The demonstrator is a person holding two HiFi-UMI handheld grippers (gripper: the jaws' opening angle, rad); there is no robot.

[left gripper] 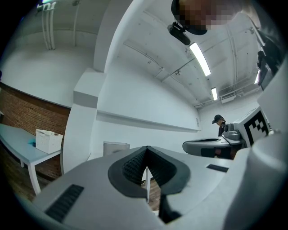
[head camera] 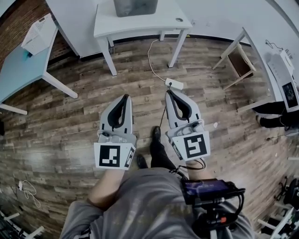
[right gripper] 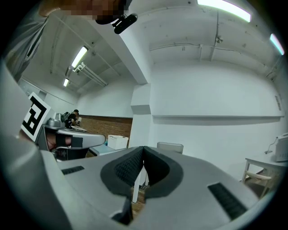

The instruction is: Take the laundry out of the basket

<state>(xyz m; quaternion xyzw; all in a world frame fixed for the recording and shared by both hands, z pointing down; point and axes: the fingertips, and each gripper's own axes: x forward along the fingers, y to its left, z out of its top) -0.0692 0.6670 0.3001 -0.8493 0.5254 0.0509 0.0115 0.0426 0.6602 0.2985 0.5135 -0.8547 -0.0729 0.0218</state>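
Note:
A grey basket (head camera: 135, 7) stands on a white table (head camera: 140, 25) at the far end of the head view; I cannot see any laundry inside it. It shows as a small grey bin (left gripper: 116, 148) in the left gripper view and again as a grey bin (right gripper: 170, 147) in the right gripper view. My left gripper (head camera: 125, 97) and right gripper (head camera: 169, 92) are held side by side over the wooden floor, well short of the table, pointing toward it. Both are shut with nothing between the pads, as each gripper's own view confirms: left gripper (left gripper: 146, 148), right gripper (right gripper: 144, 148).
A light blue table (head camera: 23, 70) with a white box (head camera: 39, 33) stands at the left. A power strip (head camera: 174, 84) and its cable lie on the floor ahead. A wooden stool (head camera: 240, 63) and a second person (head camera: 275, 114) are at the right.

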